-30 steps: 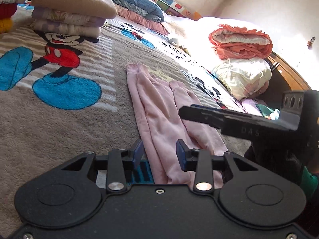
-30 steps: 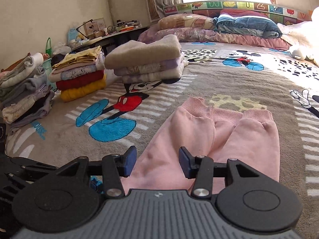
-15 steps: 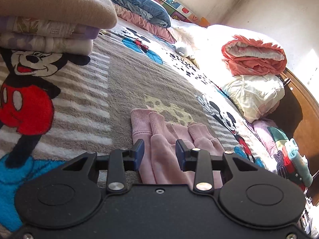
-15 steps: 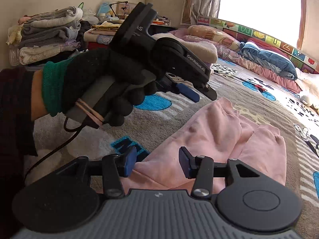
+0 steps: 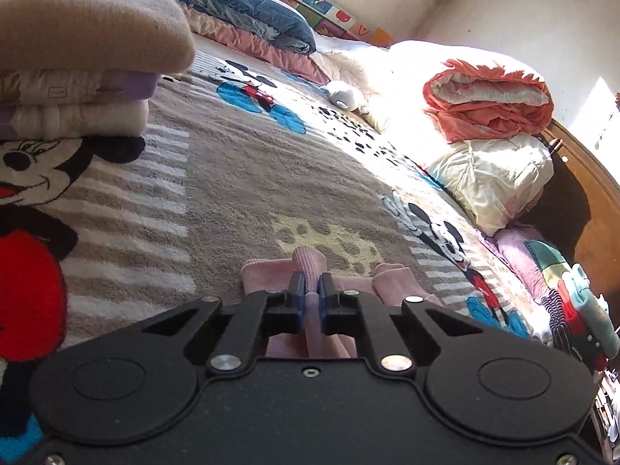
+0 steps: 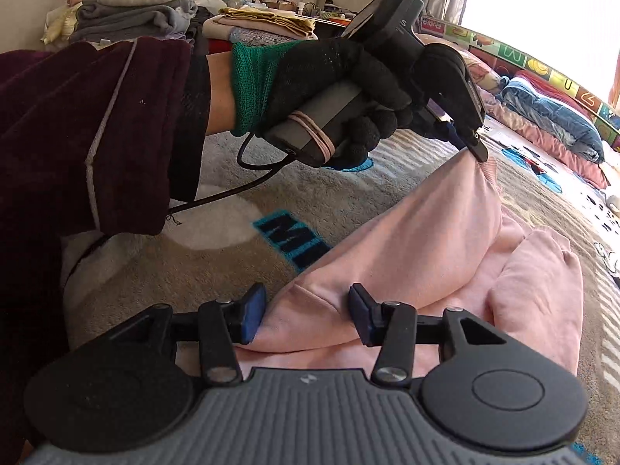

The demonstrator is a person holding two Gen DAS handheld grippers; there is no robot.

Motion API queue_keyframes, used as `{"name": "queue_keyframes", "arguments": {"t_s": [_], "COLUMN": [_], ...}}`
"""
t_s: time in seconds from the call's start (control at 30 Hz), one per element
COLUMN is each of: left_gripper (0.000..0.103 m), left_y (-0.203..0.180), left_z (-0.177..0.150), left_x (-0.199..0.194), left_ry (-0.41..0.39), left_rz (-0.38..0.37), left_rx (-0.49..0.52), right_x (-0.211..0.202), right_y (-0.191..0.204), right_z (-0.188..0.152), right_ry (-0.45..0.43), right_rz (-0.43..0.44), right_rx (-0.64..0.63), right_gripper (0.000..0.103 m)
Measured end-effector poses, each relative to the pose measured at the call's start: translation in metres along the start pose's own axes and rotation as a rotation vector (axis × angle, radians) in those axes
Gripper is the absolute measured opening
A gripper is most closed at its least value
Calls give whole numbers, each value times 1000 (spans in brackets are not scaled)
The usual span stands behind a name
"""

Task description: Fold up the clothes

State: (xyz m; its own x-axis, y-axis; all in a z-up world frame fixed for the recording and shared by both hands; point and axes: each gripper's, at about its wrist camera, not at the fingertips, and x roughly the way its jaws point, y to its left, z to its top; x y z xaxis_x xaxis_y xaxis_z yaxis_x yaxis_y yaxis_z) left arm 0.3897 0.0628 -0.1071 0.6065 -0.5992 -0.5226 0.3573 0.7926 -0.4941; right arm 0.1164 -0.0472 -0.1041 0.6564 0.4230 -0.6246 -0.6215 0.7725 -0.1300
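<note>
Item: pink trousers (image 6: 426, 240), laid lengthwise on the cartoon-print blanket (image 5: 232, 178), partly lifted, fold in hand. Nearest, at the lower centre of the right wrist view, the right gripper (image 6: 306, 314) stands about half open with its blue pads (image 6: 251, 312) astride the near edge of the pink cloth, not pressing on it; risk here is that the near end stays loose and drags or bunches when the far end is carried over. Further up the frame, at the upper right of the same view, the left gripper (image 6: 478, 147) (held in a black-gloved hand (image 6: 341, 89) with a green cuff) has just closed its jaws on a ribbed cuff (image 5: 308, 261), and the left wrist view shows the pads nearly together with a thin ridge of pink fabric between them. Risks: the pinch seems to hold only one cuff, so the second leg (image 5: 391, 283), lying just beside at lower centre right, may be left behind and skew the fold; the bite is shallow, so the cloth may slip out under its own weight. The trailing cable (image 6: 248, 178) hangs close above the blanket and could snag. Beyond, upper left of the left wrist view, a stack of folded clothes (image 5: 85, 62) stands near the path; a wide swing could knock it.
</note>
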Motion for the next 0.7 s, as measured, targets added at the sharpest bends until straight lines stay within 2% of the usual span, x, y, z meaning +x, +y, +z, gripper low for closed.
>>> {"name": "queue_keyframes", "arguments": {"t_s": [0.07, 0.17, 0.27, 0.37, 0.43, 0.47, 0.53, 0.57, 0.63, 0.7], "left_gripper": [9, 10, 13, 13, 13, 13, 13, 13, 15, 15], "left_y": [12, 3, -1, -13, -22, -27, -33, -33, -35, -43], "left_z": [-4, 1, 4, 5, 2, -3, -15, -23, -28, -26], "left_x": [8, 1, -13, -28, -32, -28, -10, -2, 1, -14], "left_ry": [22, 1, -42, -61, -39, -10, 64, 68, 48, -21], "left_rz": [17, 43, 57, 0, -44, -34, 60, 96, 121, 111], "left_rx": [-43, 9, 15, 63, 106, 140, 199, 214, 218, 218], "right_x": [0, -1, -8, -19, -21, -18, -9, -5, -4, -8], "right_y": [0, 1, 6, 13, 15, 16, 16, 15, 14, 14], "right_z": [0, 1, 3, 3, 2, 1, -2, -4, -5, 0], "right_ry": [-1, 2, -24, -84, -92, -76, -28, -9, -13, -12], "right_rz": [2, 4, -22, -47, -42, -33, 7, 19, 19, 18], "right_rx": [4, 12, -5, -25, -28, -30, -12, 5, 24, 39], "right_gripper": [49, 49, 50, 50, 56, 57, 60, 64, 66, 65]}}
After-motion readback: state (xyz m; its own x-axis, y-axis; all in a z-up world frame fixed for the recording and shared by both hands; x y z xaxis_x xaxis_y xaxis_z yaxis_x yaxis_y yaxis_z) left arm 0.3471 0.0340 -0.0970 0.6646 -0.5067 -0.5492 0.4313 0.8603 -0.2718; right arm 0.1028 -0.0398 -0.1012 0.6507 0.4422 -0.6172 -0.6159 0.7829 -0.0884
